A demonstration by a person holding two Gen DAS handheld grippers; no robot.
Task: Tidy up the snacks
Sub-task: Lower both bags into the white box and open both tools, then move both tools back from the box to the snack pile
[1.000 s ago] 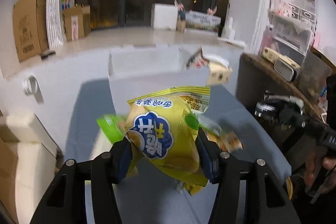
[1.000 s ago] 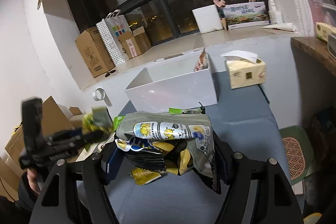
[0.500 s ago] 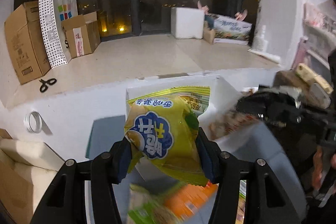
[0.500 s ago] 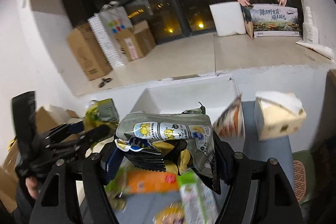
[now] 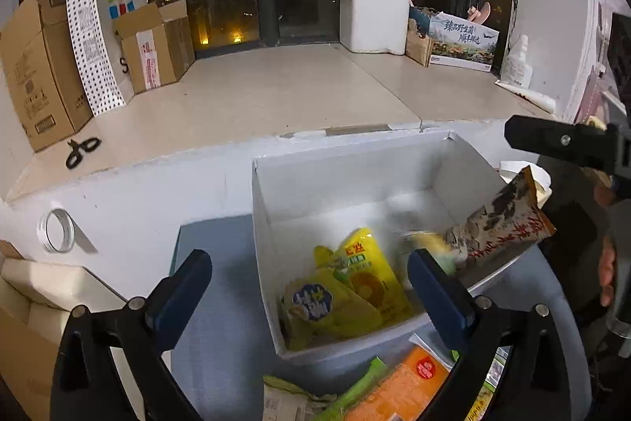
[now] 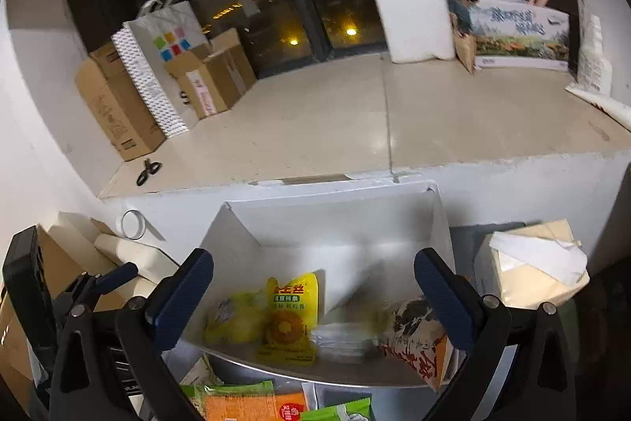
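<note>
Both the left tool (image 5: 309,289) and the right tool (image 6: 313,292) are opening wide, gripping nothing, above the white box (image 5: 355,164) where yellow snack packets (image 5: 361,275) are lying.

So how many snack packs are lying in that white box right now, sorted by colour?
Yellow packs: 2
Brown-red pack, leaning on the right rim: 1
Pale blurred pack: 1
Total in the box: 4
</note>
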